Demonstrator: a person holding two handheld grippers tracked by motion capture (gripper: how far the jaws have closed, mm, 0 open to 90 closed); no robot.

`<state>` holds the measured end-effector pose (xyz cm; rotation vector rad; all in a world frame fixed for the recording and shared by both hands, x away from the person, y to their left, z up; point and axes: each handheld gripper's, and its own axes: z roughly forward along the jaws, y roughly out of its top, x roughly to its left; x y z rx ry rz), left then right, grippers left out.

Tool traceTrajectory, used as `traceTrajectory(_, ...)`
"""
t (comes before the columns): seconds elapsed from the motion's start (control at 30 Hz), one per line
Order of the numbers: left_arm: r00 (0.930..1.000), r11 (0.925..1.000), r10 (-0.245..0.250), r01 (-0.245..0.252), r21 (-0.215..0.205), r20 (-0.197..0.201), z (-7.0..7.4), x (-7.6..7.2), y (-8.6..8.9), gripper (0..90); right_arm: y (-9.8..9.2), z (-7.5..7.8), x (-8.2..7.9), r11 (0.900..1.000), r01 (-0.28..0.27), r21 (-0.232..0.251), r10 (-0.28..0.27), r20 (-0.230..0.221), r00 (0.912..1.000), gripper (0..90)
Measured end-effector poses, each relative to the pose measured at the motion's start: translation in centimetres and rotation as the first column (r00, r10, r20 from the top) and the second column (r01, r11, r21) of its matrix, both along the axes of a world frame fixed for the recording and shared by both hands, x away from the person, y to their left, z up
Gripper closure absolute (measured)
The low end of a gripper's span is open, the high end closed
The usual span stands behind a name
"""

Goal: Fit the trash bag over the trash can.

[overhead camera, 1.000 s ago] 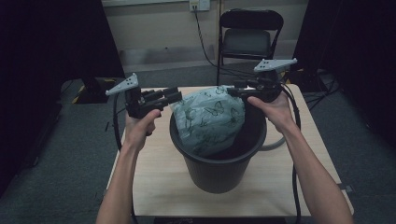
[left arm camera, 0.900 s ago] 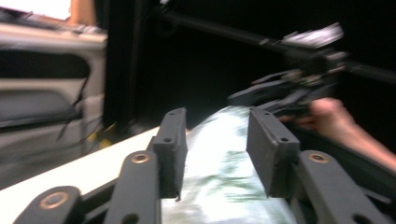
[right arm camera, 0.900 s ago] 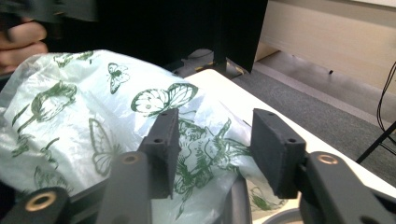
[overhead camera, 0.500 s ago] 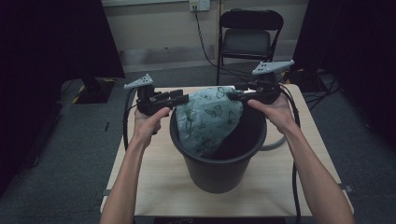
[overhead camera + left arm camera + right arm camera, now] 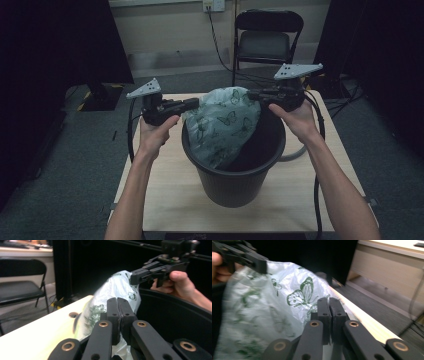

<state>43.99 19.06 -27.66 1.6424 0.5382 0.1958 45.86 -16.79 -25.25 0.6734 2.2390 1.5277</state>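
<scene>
Butterfly-printed plastic bag [image 5: 225,125] sits half inside my black bucket [image 5: 235,175], its pale green film bulging above the rim on the side nearest my left hand and sloping down into the dark interior. That bucket stands in the middle of the light wooden table [image 5: 165,190].

My left gripper [image 5: 192,104] reaches in level from the left, and its jaws have just been closing; they now stand pressed together on the bag's edge. In the left gripper view I see my two black fingers [image 5: 112,312] meeting flat against each other, with the thin film pinched between them and crumpled plastic showing below.

My right gripper [image 5: 254,94] comes in from the opposite side at the bag's upper far corner. Its jaws have just been closing too, and in the right gripper view they stand together, a fold of the printed film caught between them. A large green butterfly [image 5: 303,293] shows on the plastic just beyond my fingertips there, and the table's pale edge runs off to the right of it.

Both my hands hold the tools at about the same height above the bucket's rim, with the bag stretched between them. A grey cable [image 5: 295,155] loops on the table beside the bucket's right side. A folding chair [image 5: 267,42] stands behind the table, well apart from it.
</scene>
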Motion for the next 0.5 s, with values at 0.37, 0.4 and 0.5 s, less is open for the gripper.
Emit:
traceTrajectory(0.37,0.9919,0.9918,-0.125,0.126,-0.022,0.023,-0.5,-3.6,-1.5,89.5,-1.4,1.3,-3.5,0.998,-0.027,0.06,0.025,0.048,0.9986,62.4)
traceTrajectory(0.4,0.9915,0.9918,-0.127,0.127,-0.011,0.031,-0.3,-3.6,-1.7,89.5,-1.4,1.5,-3.2,0.997,-0.025,0.075,0.022,0.045,0.9987,61.7)
traceTrajectory(0.5,0.9929,0.9928,-0.113,0.111,0.044,0.037,0.2,-3.5,-2.3,89.3,-0.9,1.8,-1.6,0.995,-0.019,0.095,0.016,0.027,0.9995,56.0)
